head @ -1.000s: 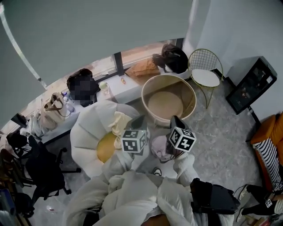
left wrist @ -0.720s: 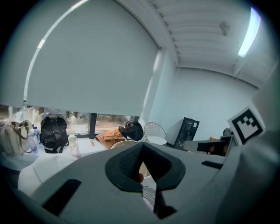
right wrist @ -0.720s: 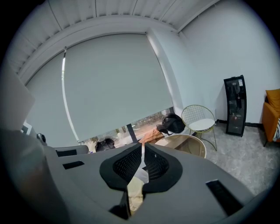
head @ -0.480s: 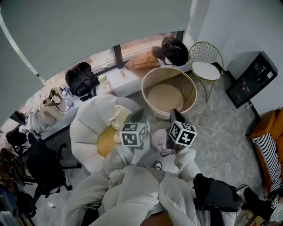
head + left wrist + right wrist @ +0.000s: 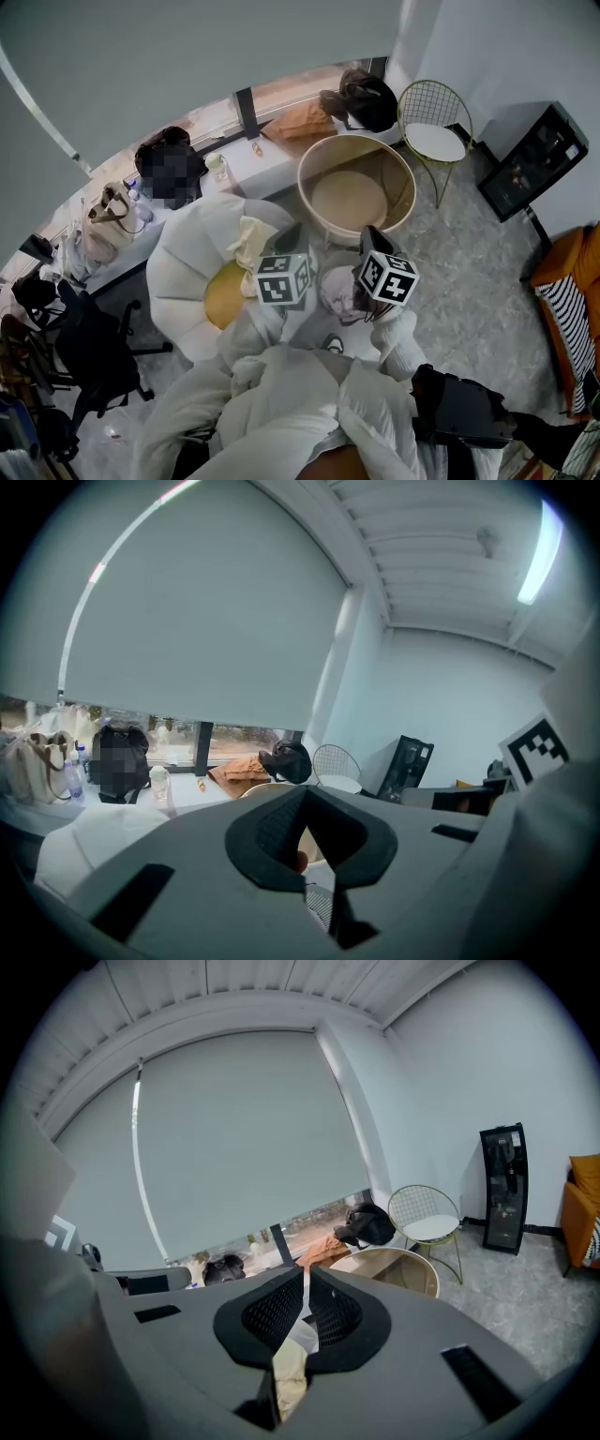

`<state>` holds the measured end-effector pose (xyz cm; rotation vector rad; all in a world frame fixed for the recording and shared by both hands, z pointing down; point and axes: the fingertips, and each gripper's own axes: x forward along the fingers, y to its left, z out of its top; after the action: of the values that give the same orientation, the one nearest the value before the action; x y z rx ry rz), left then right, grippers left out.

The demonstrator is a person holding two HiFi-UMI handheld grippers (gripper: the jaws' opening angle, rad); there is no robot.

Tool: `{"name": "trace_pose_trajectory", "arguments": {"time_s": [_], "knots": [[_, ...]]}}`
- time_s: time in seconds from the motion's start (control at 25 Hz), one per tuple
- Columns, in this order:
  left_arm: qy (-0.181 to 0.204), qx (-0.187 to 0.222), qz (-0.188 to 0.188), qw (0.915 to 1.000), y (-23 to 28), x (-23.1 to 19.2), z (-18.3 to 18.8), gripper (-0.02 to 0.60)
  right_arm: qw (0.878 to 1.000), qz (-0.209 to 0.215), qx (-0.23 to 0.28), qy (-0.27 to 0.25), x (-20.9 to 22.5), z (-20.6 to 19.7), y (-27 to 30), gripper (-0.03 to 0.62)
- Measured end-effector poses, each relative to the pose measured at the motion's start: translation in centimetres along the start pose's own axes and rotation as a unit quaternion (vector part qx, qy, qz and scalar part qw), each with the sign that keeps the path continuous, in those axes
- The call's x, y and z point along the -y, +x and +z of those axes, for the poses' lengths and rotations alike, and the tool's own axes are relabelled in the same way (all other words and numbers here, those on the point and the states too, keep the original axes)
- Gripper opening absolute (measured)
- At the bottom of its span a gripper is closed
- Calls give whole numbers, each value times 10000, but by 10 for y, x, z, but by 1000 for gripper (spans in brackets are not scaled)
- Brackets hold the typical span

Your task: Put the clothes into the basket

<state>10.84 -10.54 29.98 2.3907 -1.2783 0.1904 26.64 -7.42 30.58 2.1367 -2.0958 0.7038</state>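
The round beige basket [image 5: 356, 192] stands on the floor ahead of me; its rim also shows in the right gripper view [image 5: 389, 1269]. My right gripper [image 5: 303, 1297] is shut on a pale cream and white garment [image 5: 291, 1368]. In the head view that garment [image 5: 336, 295] hangs between the two marker cubes. My left gripper [image 5: 305, 832] is beside it, its jaws drawn close together. A scrap of white mesh [image 5: 319, 907] sits low between them; whether it is pinched is unclear. A cream cloth [image 5: 248, 248] lies on the white petal-shaped seat [image 5: 183, 272].
A gold wire chair [image 5: 433, 141] stands right of the basket, with a black cabinet [image 5: 534, 159] beyond it. Bags [image 5: 366, 98] sit on the window ledge. A black office chair [image 5: 89, 361] is at the left. An orange sofa [image 5: 572, 281] is at the right edge.
Both grippers keep their places and the garment still hangs from the right one. Only the head view has shifted slightly.
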Motion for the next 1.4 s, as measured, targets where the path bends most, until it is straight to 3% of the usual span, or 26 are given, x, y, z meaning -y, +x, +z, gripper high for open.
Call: {"name": "trace_pose_trajectory", "arguments": {"time_s": [0.52,1.04,1.24,1.4], "knots": [[-115,33,249,9996,-25,-32,-6,6,9997,26,-236,90,-24,-19,0,35],[-517,16,914,9945,-110,-155,-29,6,9960,515,-730,-31,-148,-82,18,35],[-717,65,1357,9881,-140,-206,-35,6,9921,852,-898,-217,-196,-99,32,35],[-934,40,1720,9806,-148,-229,-44,6,9866,1076,-1172,-358,-209,-111,50,35]]}}
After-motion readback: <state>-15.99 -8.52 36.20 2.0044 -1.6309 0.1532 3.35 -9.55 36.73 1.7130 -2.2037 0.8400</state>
